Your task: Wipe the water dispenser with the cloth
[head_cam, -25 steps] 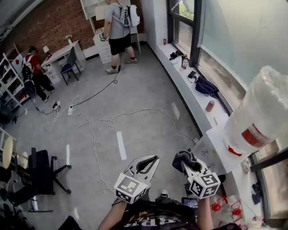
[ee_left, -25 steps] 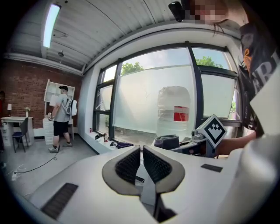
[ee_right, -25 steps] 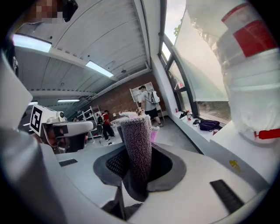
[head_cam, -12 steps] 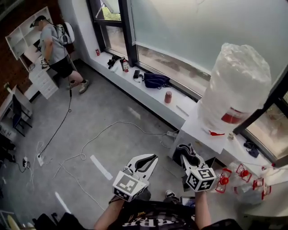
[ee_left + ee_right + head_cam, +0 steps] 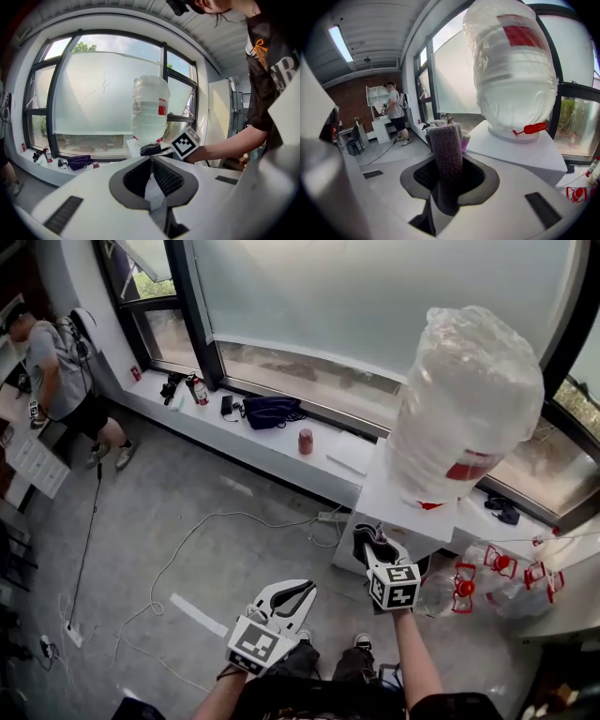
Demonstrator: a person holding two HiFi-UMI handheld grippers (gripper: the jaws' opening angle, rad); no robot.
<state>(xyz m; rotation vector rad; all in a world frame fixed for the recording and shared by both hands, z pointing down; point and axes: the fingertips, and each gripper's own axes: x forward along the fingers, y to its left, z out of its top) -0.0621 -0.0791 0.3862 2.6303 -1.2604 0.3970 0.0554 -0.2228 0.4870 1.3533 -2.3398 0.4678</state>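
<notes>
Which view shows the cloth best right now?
Right gripper view: the cloth fills the centre, clamped between the right gripper's jaws. Head view shows only a dark bundle at that gripper's tip; left gripper view shows just a small dark lump in the distance.

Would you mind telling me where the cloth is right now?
The grey cloth is clamped in the right gripper, right of centre in the head view, close to the near corner of the white water dispenser.

Dark blue fabric bag (image 5: 272, 412) lay well ahead of jaws | small red cup (image 5: 306, 441) stood nearer | thin white cable (image 5: 220, 515) lay left of jaws
</notes>
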